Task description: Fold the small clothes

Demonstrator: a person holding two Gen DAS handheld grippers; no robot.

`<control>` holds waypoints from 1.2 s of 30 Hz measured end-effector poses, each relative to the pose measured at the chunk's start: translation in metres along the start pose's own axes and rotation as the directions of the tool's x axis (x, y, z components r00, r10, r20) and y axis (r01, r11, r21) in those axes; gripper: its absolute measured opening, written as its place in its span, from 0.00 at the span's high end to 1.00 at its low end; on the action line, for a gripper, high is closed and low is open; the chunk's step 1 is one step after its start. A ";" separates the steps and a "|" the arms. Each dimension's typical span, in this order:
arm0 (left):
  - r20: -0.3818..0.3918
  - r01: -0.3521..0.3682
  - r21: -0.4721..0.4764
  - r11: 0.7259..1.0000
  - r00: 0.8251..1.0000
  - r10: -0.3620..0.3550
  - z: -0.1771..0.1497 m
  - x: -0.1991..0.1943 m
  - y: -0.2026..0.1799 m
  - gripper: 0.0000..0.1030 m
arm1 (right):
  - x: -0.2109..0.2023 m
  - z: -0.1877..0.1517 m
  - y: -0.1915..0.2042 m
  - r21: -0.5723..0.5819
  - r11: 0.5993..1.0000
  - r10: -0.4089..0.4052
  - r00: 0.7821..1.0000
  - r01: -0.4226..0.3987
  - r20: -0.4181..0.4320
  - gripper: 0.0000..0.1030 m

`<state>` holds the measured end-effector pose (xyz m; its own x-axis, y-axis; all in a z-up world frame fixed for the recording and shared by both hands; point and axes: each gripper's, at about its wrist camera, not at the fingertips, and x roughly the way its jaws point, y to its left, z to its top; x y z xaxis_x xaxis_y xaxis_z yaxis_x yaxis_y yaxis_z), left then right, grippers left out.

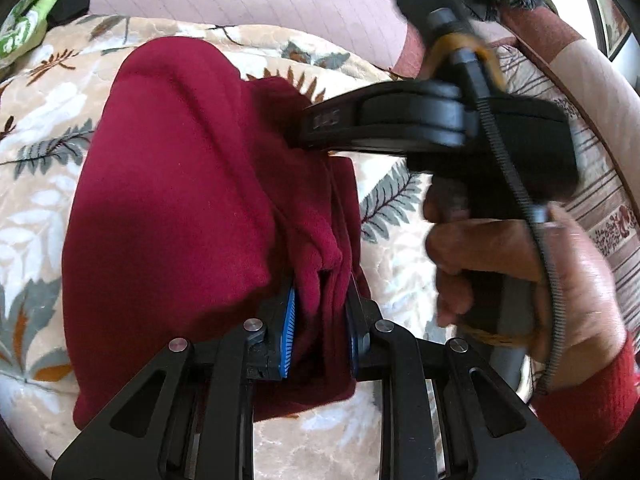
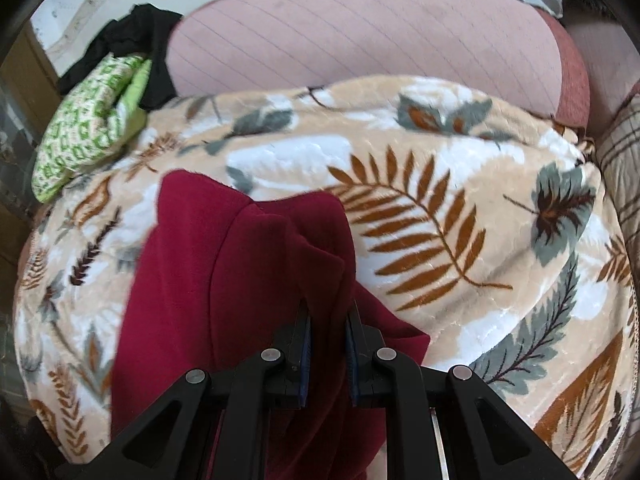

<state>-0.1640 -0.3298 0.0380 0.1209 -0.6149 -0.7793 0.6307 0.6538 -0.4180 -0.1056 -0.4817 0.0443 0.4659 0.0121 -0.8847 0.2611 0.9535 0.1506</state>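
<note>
Far left: green patterned cloth [image 2: 88, 128] beside black cloth [image 2: 148, 40], at the edge of the leaf-print blanket [image 2: 440, 220]. Centre: maroon garment [image 1: 168, 208] draped over the blanket, bunched at its near edge. Left claw [image 1: 320, 312] clenched on that bunched fold. Right claw [image 2: 328, 328] likewise gripping the garment's gathered edge. Right: hand [image 1: 520, 280] on the right claw's handle.
</note>
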 end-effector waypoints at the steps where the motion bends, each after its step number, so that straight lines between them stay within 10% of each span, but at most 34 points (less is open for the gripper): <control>1: -0.009 0.015 0.004 1.000 1.000 -0.015 0.000 -0.002 0.001 0.78 | 0.004 -0.002 -0.002 0.008 1.000 -0.001 1.000 0.001 -0.006 0.87; 6: -0.010 0.067 0.051 0.996 0.998 -0.066 -0.009 -0.046 0.012 0.60 | -0.007 -0.007 -0.016 0.082 0.996 0.022 0.999 -0.024 0.024 0.84; 12: 0.081 -0.073 0.100 0.992 0.995 0.065 -0.022 -0.092 0.043 0.60 | -0.066 -0.037 -0.025 0.152 0.976 0.144 0.984 -0.158 0.101 0.73; 14: 0.080 -0.102 0.077 0.992 0.992 0.096 -0.021 -0.092 0.056 0.60 | -0.083 -0.055 -0.019 0.165 0.966 0.181 0.975 -0.202 0.129 0.51; 20: 0.056 -0.156 0.046 0.987 0.987 0.154 -0.026 -0.071 0.070 0.60 | -0.069 -0.091 0.016 0.139 0.957 0.248 0.967 -0.253 0.057 0.49; 26: 0.041 -0.170 0.050 0.984 0.985 0.168 -0.033 -0.059 0.066 0.60 | -0.055 -0.115 0.024 0.090 0.977 0.191 0.981 -0.194 0.039 0.87; 36: 0.038 -0.195 0.057 0.979 0.980 0.193 -0.033 -0.050 0.063 0.60 | -0.043 -0.127 0.004 0.122 0.978 0.168 0.986 -0.169 0.019 0.89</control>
<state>-0.1562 -0.2434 0.0352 0.2695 -0.4932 -0.8271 0.6377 0.7350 -0.2305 -0.2324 -0.4403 0.0272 0.5193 0.1659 -0.8383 0.2801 0.8937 0.3504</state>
